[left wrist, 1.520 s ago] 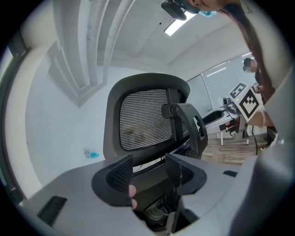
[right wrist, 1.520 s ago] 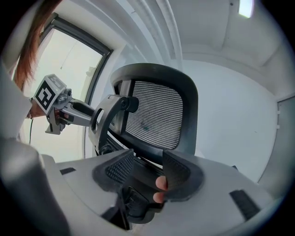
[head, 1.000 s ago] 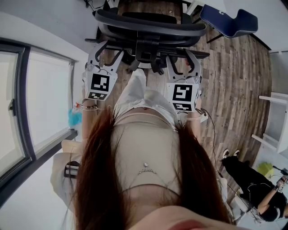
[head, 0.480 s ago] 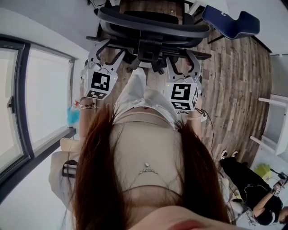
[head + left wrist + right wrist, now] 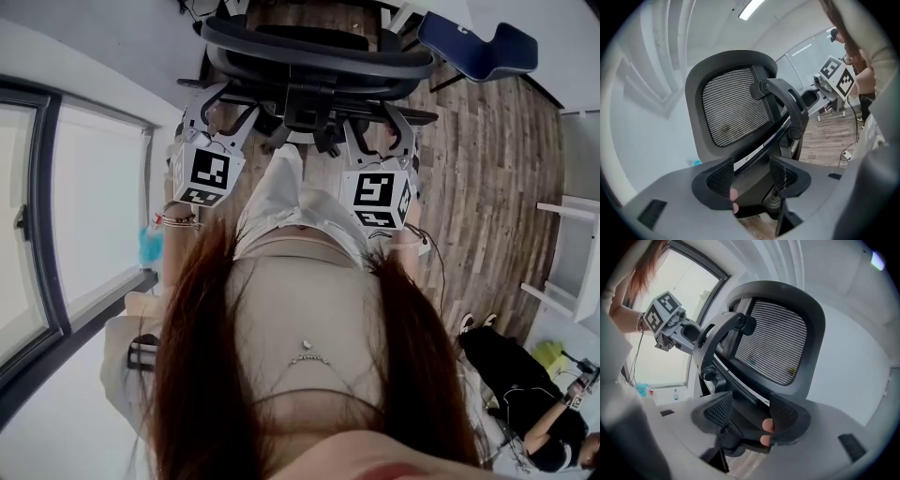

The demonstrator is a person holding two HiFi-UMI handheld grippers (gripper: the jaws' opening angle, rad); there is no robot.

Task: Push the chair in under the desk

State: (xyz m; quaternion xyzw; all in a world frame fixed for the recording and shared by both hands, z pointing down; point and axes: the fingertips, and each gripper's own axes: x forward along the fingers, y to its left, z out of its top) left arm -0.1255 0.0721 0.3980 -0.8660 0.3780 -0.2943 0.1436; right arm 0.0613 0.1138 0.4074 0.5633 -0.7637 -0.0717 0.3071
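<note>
Two hand-held grippers reach from behind toward the black mesh-backed office chair [image 5: 319, 56], which stands at the top of the head view on the grey-brown wooden plank floor [image 5: 487, 187], right in front of the person. Whether its seat sits under a desk cannot be made out.

In its own view, the left gripper [image 5: 752, 176] has its jaws standing wide apart. The dark flat pad of the chair's left armrest [image 5: 752, 190] lies in the gap between them, and the pads show no clamp on it. The curved mesh backrest [image 5: 736, 108] rises just beyond.

The right gripper [image 5: 750, 413] is spread just as wide, and its jaws have just been opening. The right armrest pad [image 5: 743, 425] lies between them, loose in the gap, with the backrest [image 5: 773, 343] above it.

A blue moulded seat [image 5: 478, 47] stands apart at the upper right. A tall window [image 5: 84, 206] fills the left side. Another person in dark clothes [image 5: 534, 394] sits near the lower right corner.

Compared with a second ago, the chair keeps nearly the same place in the head view. The left gripper's marker cube [image 5: 208, 173] has rolled slightly, and the right cube [image 5: 378, 199] has barely shifted.
</note>
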